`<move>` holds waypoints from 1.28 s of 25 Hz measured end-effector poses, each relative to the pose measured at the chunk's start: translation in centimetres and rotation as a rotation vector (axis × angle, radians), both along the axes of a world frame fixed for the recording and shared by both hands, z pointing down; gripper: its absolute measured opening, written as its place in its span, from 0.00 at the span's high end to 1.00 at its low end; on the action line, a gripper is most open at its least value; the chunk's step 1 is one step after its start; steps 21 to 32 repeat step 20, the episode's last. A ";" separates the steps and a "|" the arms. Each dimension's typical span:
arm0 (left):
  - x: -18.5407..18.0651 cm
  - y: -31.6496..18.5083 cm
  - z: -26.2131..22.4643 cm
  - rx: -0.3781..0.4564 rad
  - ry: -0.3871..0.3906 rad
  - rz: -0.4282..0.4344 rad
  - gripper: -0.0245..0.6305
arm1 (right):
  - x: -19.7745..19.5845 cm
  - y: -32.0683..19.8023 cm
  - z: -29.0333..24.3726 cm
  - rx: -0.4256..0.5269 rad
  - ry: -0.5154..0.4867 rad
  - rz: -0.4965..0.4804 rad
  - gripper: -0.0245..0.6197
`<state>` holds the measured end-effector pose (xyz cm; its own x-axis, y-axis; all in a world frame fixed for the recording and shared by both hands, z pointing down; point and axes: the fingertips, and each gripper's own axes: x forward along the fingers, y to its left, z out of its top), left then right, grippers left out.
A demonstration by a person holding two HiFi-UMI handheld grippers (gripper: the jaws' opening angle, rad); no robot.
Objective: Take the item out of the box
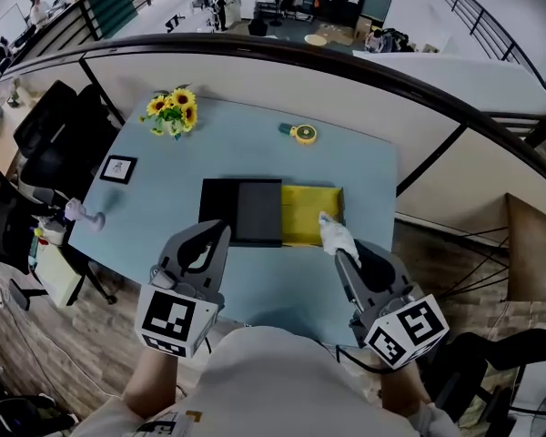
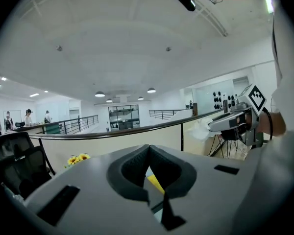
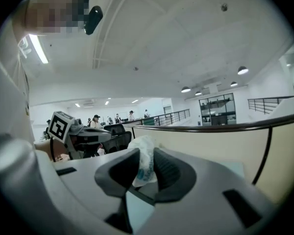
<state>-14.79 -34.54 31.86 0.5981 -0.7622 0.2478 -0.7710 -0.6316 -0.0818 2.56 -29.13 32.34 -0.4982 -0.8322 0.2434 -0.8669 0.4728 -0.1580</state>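
the right gripper [image 3: 146, 173] has its dark ribbed jaws closed partway on a small white crinkled plastic packet with blue print [image 3: 143, 161], which stands up from between the pads and bulges out over their tips. in the head view the same packet [image 1: 335, 233] shows at the tip of the right gripper [image 1: 340, 253], held up off the table and lying over the near right corner of the box, not inside it

the flat open box, black and dark grey on the left with a bright yellow lining on the right [image 1: 305, 209], lies on the pale blue rectangular table [image 1: 155, 221], about midway across it. the yellow part looks bare, though the packet and gripper cover its near corner

the left gripper [image 2: 148, 173] has its jaws drawn together, tips meeting, with nothing between them; only a sliver of the yellow lining shows through the gap lower down. in the head view the left gripper [image 1: 217, 235] hangs over the near left edge of the box, well apart from the right one

towards the far side of the table stand a small bunch of yellow sunflowers [image 1: 171, 112], a round yellow tape-measure-like object [image 1: 302, 134] and, at the left edge, a small black-framed picture [image 1: 118, 167]. black office chairs [image 1: 50, 139] stand left of the table
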 end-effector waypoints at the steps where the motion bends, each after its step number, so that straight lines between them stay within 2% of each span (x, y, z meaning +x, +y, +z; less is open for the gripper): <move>1: -0.1 0.2 0.5 -0.005 -0.007 0.002 0.96 | -0.1 0.2 0.4 -0.013 -0.003 -0.003 0.82; 8: -1.1 0.5 0.7 0.003 -0.013 -0.024 0.96 | 0.3 -0.3 1.5 -0.012 0.067 0.023 0.82; 11: -1.8 0.9 0.6 -0.022 -0.022 -0.035 0.96 | 0.0 -0.2 1.6 -0.010 0.072 0.018 0.82; 14: -2.3 0.9 0.7 -0.015 -0.005 -0.045 0.96 | -0.3 -0.3 2.0 -0.009 0.093 0.014 0.82; 32: -3.3 0.8 0.6 0.006 -0.006 -0.058 0.96 | -1.1 -0.6 2.0 -0.015 0.094 -0.002 0.82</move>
